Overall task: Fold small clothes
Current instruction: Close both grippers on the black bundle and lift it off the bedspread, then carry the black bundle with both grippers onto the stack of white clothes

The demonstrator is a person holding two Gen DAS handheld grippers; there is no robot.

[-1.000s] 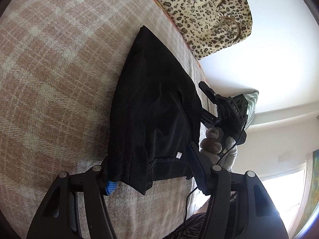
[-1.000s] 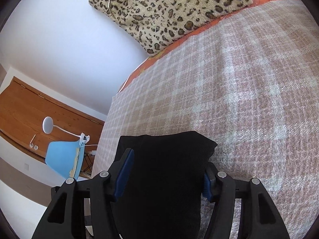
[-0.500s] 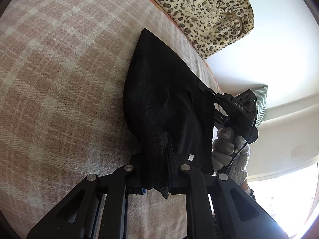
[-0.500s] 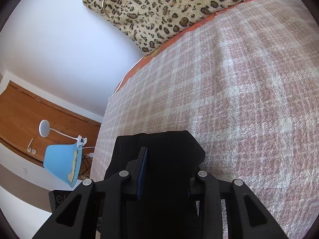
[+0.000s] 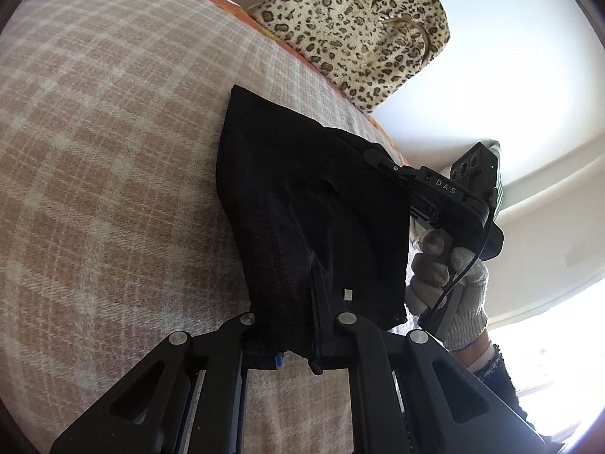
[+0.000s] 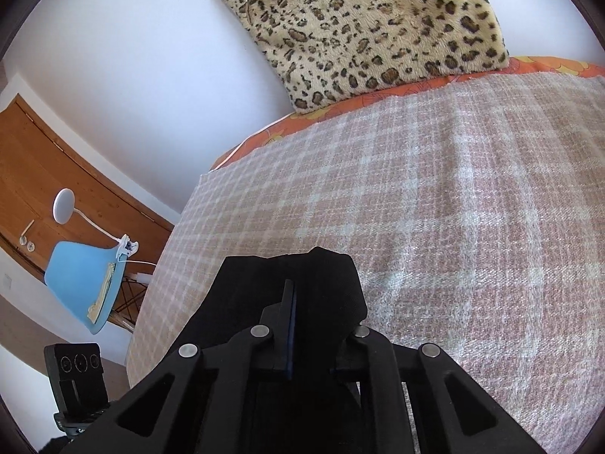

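Observation:
A small black garment (image 5: 302, 196) lies on the pink plaid blanket (image 5: 113, 151) of a bed. My left gripper (image 5: 295, 302) pinches its near hem, jaws closing the last bit with cloth bunched between them; a white label shows beside the right finger. My right gripper (image 5: 374, 157), held in a hand in a white knit glove (image 5: 446, 280), grips the garment's right edge and holds it off the blanket. In the right wrist view the right gripper (image 6: 310, 310) is closing on a fold of the black garment (image 6: 321, 276), which hides one fingertip.
A leopard-print bag (image 5: 359, 26) leans on the white wall at the bed's far end, over an orange sheet edge (image 6: 378, 98). Beyond the bed's left side stand a blue chair (image 6: 83, 287), a white lamp (image 6: 62, 210) and a wooden door (image 6: 34, 151).
Both grippers' jaws have come together on the garment, which lay loose between them before. The right gripper has risen, lifting the garment's right edge off the blanket.

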